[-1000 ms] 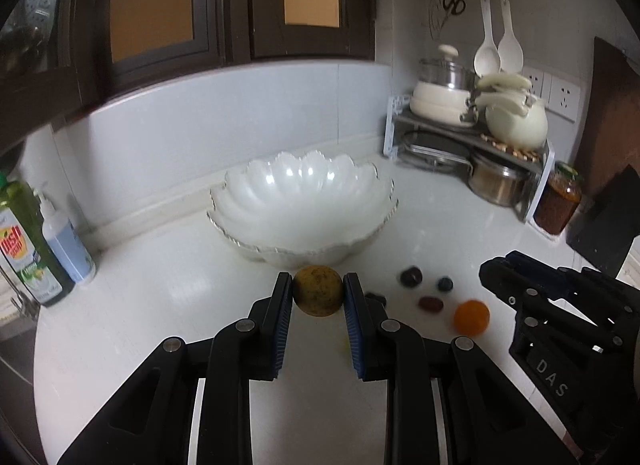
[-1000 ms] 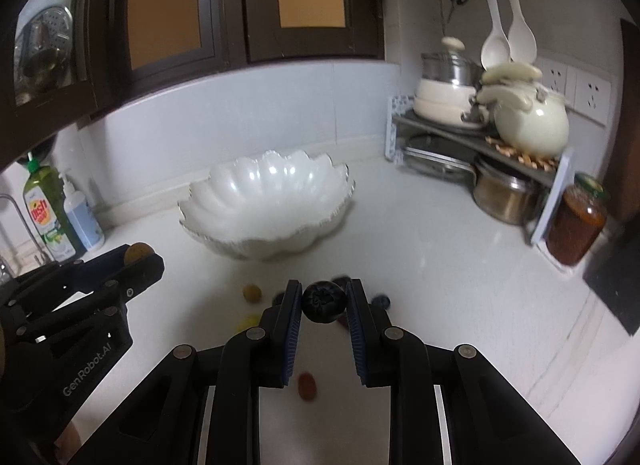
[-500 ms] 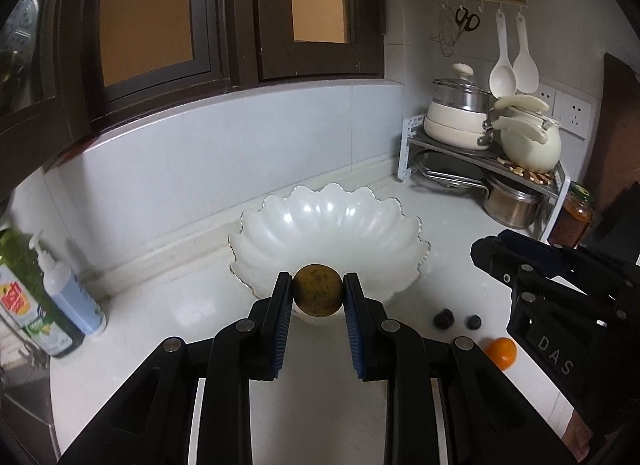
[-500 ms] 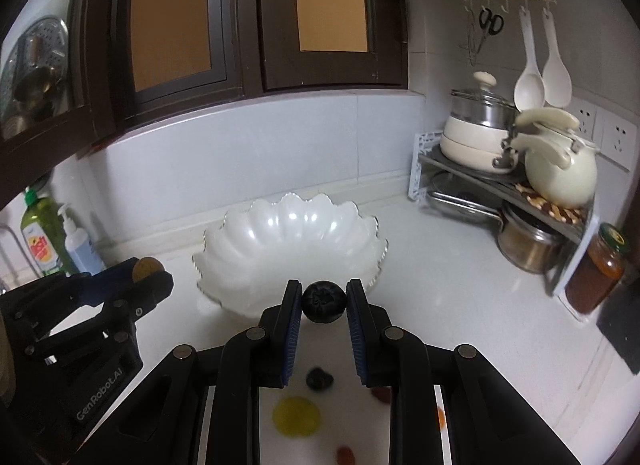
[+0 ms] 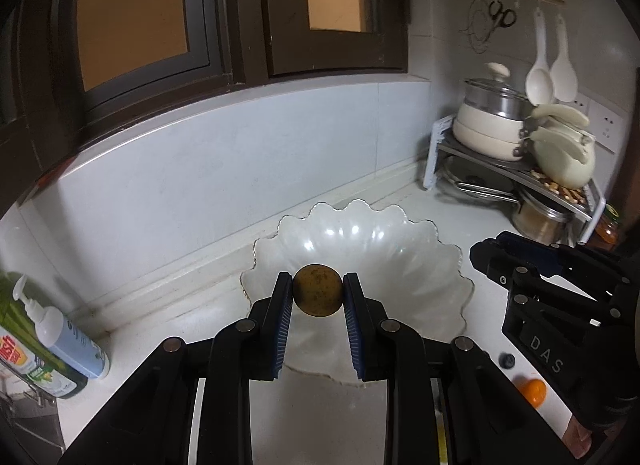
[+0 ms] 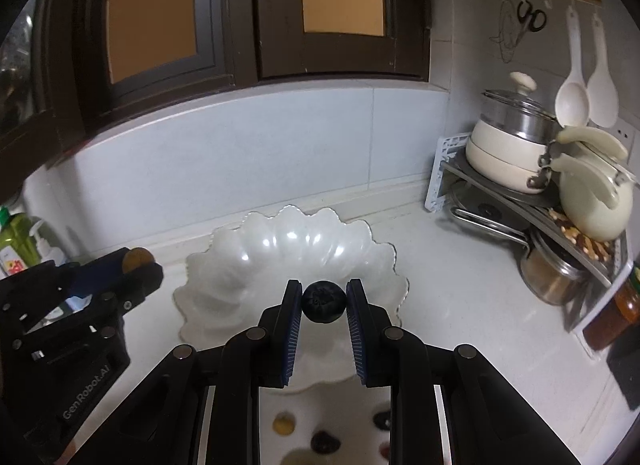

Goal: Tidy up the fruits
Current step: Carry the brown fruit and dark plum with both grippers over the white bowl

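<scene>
Between the blue-padded fingers (image 5: 282, 319) of the left gripper (image 5: 318, 294), pinching a round brown speckled fruit (image 5: 318, 295) on both sides, clamped tight and held up in the air. Directly ahead of and below that gripper, hovering over the near half of a white scalloped bowl (image 5: 436, 265) sitting on the white countertop (image 5: 168, 341). Off to its right, reaching in alongside, the right gripper (image 5: 486, 255), with a small dark berry (image 5: 508, 361) and a small orange fruit (image 5: 534, 391) lying on the counter beneath it. Off to its left, standing by the wall, a white pump bottle (image 5: 60, 333) and a green dish soap bottle (image 5: 24, 353).

Between the right gripper's own fingers (image 6: 291, 329), squeezing a dark blueberry (image 6: 323, 302), likewise gripped firmly and lifted above the near rim of the bowl (image 6: 224, 277). Below and behind those fingertips, lying loose on the counter, a small yellow-brown fruit (image 6: 284, 423), a dark red fruit (image 6: 325, 443) and another dark piece (image 6: 382, 419), all apart from the bowl. To the left of the right gripper, showing the left gripper (image 6: 138, 261) with the brown fruit at its tip. Far right, standing in the corner, a rack of pots (image 6: 516, 169).
</scene>
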Demonstrator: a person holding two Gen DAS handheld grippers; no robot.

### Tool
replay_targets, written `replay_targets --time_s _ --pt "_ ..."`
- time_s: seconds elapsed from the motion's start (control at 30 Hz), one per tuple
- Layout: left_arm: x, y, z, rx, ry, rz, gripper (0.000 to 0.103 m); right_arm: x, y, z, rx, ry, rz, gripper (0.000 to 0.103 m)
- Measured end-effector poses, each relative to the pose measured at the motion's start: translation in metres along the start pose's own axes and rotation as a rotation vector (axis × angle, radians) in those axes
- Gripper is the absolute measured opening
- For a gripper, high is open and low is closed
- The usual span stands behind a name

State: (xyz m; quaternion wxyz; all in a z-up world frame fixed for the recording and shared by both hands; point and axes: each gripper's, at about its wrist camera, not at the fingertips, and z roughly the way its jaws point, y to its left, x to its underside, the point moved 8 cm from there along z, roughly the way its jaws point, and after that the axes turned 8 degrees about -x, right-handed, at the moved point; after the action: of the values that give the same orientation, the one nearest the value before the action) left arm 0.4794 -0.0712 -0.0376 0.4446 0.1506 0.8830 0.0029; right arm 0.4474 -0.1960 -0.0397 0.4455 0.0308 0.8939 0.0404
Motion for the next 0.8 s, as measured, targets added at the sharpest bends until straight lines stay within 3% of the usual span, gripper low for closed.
replay_targets --time_s 0.3,0.8 --pt "-0.014 -0.001 0.053 -0.027 0.111 -0.039 0.026 -0.017 -0.019 0.053 -0.053 0.106 -0.011 0.024" --pt "0.0 -0.011 0.144 -0.012 0.34 -0.101 0.026 -0.003 -0.041 0.143 -0.08 0.351 0.007 0.024"
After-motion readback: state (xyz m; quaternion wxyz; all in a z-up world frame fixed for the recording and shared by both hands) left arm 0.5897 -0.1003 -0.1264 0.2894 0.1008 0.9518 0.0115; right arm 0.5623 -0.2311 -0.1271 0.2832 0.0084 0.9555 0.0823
